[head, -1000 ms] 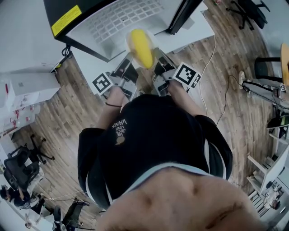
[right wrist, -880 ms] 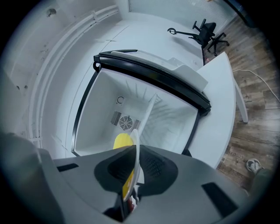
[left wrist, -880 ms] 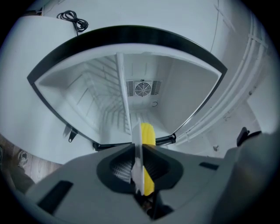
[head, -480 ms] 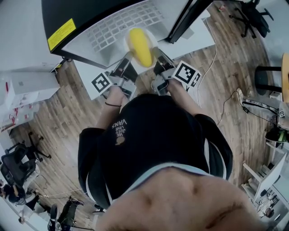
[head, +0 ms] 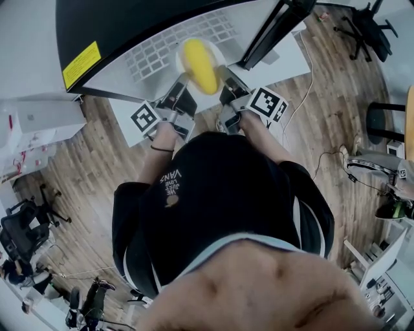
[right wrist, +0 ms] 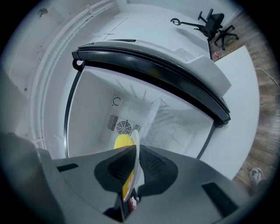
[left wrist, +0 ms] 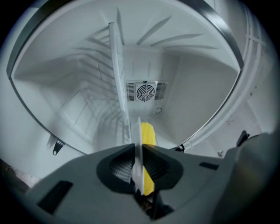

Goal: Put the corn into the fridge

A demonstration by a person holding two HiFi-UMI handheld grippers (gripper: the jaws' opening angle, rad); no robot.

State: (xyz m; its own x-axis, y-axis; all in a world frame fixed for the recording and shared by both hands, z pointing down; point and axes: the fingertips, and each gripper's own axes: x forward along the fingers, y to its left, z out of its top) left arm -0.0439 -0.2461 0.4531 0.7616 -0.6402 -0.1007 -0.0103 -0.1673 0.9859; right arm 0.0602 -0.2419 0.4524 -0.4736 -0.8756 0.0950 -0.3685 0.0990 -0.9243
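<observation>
A white plate (head: 183, 63) carries the yellow corn (head: 201, 64), which lies lengthwise across its middle. On the wood floor (head: 84, 161) an office chair (head: 362, 22) stands at far right.

This looks like an office or lab workroom. It has a wood-plank floor (head: 84, 174), black swivel office chairs (head: 362, 26), a white table (head: 284, 61), stacked white boxes (head: 39, 123) along one side, and an open fridge (head: 129, 19) standing on the floor.
</observation>
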